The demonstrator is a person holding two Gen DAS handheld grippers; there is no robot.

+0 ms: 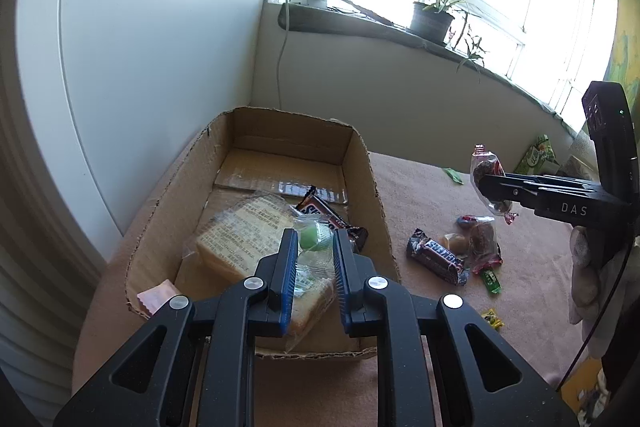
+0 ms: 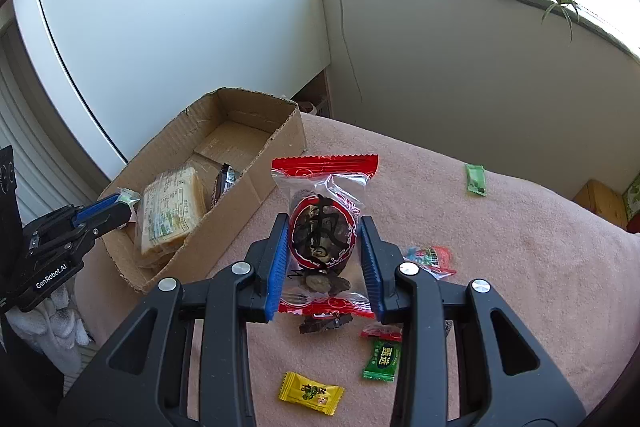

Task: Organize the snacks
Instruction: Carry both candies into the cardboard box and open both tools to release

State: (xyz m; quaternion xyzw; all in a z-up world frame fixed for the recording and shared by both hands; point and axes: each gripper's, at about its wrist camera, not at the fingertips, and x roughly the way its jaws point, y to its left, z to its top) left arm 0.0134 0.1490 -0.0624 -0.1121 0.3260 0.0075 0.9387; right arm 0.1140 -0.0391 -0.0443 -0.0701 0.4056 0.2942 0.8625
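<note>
Left gripper (image 1: 314, 247): clamped on a clear wrapper with a green sweet (image 1: 315, 238) inside, held above the cardboard box (image 1: 362, 163); seen from the right wrist, its blue pads pinch the wrapper's edge over the box's near end.
Right gripper (image 2: 325, 247): grasping a clear packet with red ends (image 2: 322, 227) that holds dark dried fruit; the packet stands upright between the blue pads, lifted off the pink cloth-covered tabletop (image 2: 500, 247), to the right of the box.
Cardboard box: open-topped, at the tabletop's left side, close to a white cabinet (image 1: 140, 47).
In the box: a wrapped slab of sliced bread (image 1: 240, 239) with a dark chocolate bar (image 1: 320, 211) just beside it, and a small pink packet (image 1: 154, 301) in the near left corner.
Loose on the tabletop: a second chocolate bar (image 1: 438, 257), a cluster of small wrapped snacks (image 1: 478, 235) just beside it, a yellow sweet (image 2: 311, 393), a green sweet packet (image 2: 382, 359) and another green packet (image 2: 475, 179) farther back, well apart from the rest.
Hands: a light glove (image 1: 588, 279) shows below the right gripper's handle.
Background: a potted plant (image 1: 434, 15) on the windowsill (image 1: 360, 23).
</note>
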